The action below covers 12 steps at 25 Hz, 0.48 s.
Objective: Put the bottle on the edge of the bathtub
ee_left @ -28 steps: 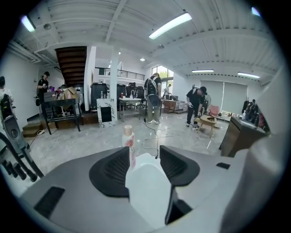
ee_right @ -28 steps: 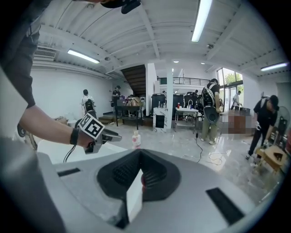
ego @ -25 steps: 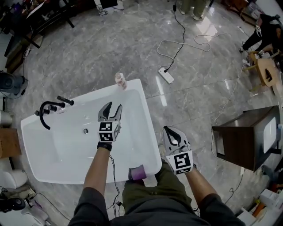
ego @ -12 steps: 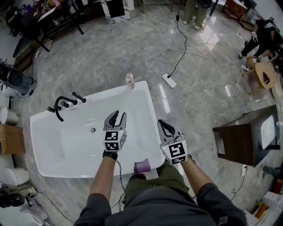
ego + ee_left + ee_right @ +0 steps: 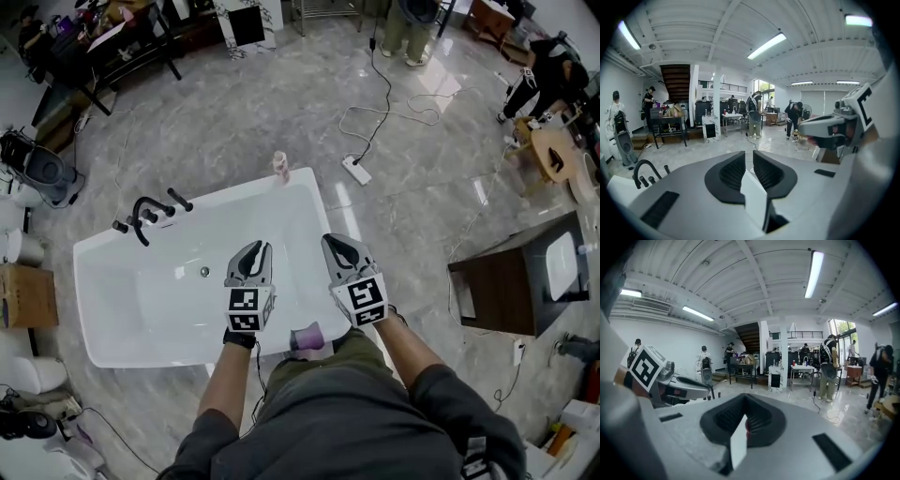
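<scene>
Over on the left, a black faucet [image 5: 148, 210] sits on the far rim of the white bathtub [image 5: 225, 192], spout curling over the basin. Moving along, the left gripper [image 5: 255, 251] hangs over the tub's inside, near its right end, held in a gloved hand with the marker cube facing up. Its jaws are closing, a slim gap between the ribbed pads, and the left gripper view shows nothing caught in that gap.

Up beyond it, there's the bottle [image 5: 279, 167]: upright on the far right corner of the tub's rim, well apart from both grippers (neither tool touches it). It looks pale with a pinkish tint; its label is too small to make out.

Down at the near rim, right by the person's knees, a small purple object [image 5: 307, 337] sits between the two forearms.

Next, the right gripper [image 5: 336, 246], just beside the left one and over the tub's right-hand edge. Its jaws are pressed together, tips meeting, nothing pinched.

Further right, on the grey marble floor, a white power strip [image 5: 356, 170] lies with its cable looping away, and at the far right stands a dark brown cabinet [image 5: 506, 286].
</scene>
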Motion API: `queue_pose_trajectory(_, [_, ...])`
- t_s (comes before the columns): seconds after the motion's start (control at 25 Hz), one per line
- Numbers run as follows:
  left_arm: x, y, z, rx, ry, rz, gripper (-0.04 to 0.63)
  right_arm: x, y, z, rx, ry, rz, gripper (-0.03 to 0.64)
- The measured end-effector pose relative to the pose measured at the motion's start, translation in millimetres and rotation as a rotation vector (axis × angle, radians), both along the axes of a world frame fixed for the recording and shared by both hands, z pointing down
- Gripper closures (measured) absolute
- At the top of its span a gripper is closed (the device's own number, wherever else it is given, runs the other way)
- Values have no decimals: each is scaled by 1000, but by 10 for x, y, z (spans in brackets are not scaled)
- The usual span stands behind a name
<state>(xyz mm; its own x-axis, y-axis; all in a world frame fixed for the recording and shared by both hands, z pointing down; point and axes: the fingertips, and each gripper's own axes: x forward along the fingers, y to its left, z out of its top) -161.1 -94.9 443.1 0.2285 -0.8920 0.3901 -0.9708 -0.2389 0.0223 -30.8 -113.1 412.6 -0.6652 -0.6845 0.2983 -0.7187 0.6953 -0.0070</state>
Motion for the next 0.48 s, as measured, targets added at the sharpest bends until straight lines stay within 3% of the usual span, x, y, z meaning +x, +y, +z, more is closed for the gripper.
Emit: queue_pose_trajectory(0.48, [23,711,-597,71,-12,14,592,-144,596,-388,29,-20,-38,615])
